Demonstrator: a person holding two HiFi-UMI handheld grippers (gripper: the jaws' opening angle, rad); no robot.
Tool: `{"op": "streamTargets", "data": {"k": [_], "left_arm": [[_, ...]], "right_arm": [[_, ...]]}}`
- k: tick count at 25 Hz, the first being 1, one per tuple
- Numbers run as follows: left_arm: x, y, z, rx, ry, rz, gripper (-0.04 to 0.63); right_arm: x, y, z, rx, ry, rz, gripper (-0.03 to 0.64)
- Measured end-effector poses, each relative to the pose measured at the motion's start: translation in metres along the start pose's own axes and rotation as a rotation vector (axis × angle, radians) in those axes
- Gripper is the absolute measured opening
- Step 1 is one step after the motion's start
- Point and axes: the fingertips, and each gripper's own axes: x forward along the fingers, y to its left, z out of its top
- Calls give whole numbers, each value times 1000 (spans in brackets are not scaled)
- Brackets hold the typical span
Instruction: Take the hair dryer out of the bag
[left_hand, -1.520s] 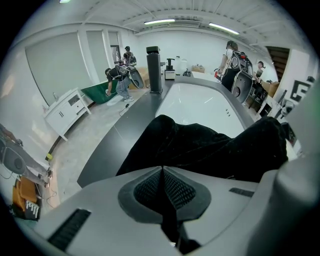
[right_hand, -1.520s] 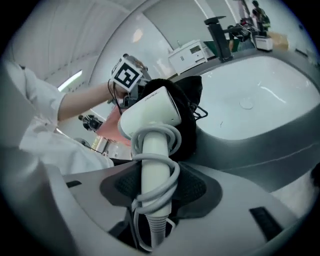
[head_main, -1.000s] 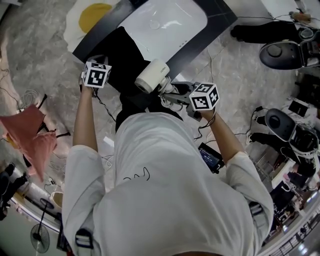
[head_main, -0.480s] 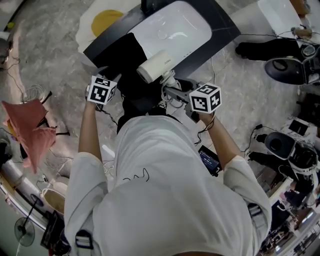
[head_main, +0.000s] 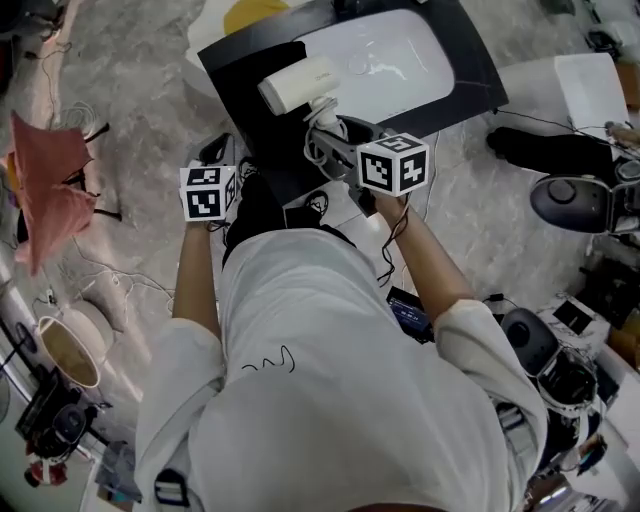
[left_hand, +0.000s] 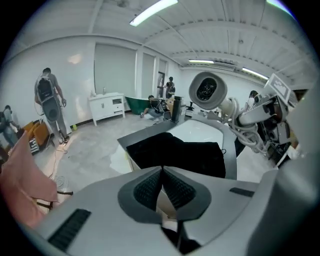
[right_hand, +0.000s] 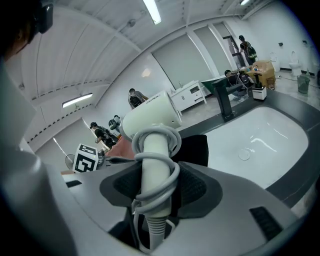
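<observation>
- Once lifted free, hangs in the air over the bag (head_main: 265, 140), close by the sink's edge: hair dryer (head_main: 298, 83), white, cord (right_hand: 167, 150) wound round its handle.
- Right tongs (right_hand: 157, 186) clenched on that handle, cord loops under the pads; body of the dryer on top, roughly upright.
- Vs. a sec ago: carried further out over the surface (head_main: 470, 70), away from the chest & toward the sink (head_main: 400, 60); no part left inside the bag.
- Left tongs (left_hand: 162, 172) clenched on nothing. A sec ago right at the bag's edge, now drawn back off it, w/ the bag lying apart ahead in the left gripper view.
- Meaning, as a judgement: take-out step prob. done. Bag let go, slumped flat & black on the surface. Only thing left would be to set the dryer down somewhere.
- Around: tap (right_hand: 227, 102) behind the sink; yellow thing (head_main: 255, 12) past the surface's far edge; pink cloth (head_main: 45, 170) on the floor at left; round pot (head_main: 68, 350) on the floor lower left; people by the far wall in both gripper views.
- In the way: nothing btw. dryer & surface. Bag right beneath & sink hollow beside it, so little bare flat room there for a set-down. Cord bundle looks tight; loose end not made out.
</observation>
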Motion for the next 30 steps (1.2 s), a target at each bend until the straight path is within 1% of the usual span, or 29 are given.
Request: {"op": "streamTargets", "data": {"k": [1,3,6,8,11,15,19,22,26,30], "left_arm": [[-6,1,-3,-22,-15,14,23],[-13,4,-9,-63,-35,17,21],[-17,11,-11,-116,-53,-16,21],[-19,15,-13,-131,-54,-34,21],[-18,23,-13,-146,-62,-57,21],[-12,37,-6,-220,-78,-110,21],[-3,50,-1,-204,-68,-156,21],[2,62,-4,-194,-51,-195,21],[7,68,-7,-175,-28,-245,21],[13,65,-8,-129,-3,-298,21]], "right_arm": [[6,5,2,-16,11,7,210],[18,14,4,-35,36,16,210],[40,21,12,-32,69,8,210],[56,23,18,-11,91,-4,210],[78,17,28,19,121,-62,210],[111,1,22,32,204,-156,210],[136,-16,4,21,285,-259,210],[151,-25,-13,49,319,-321,210],[163,-30,-34,87,345,-371,210],[169,-31,-44,72,357,-405,213]]}}
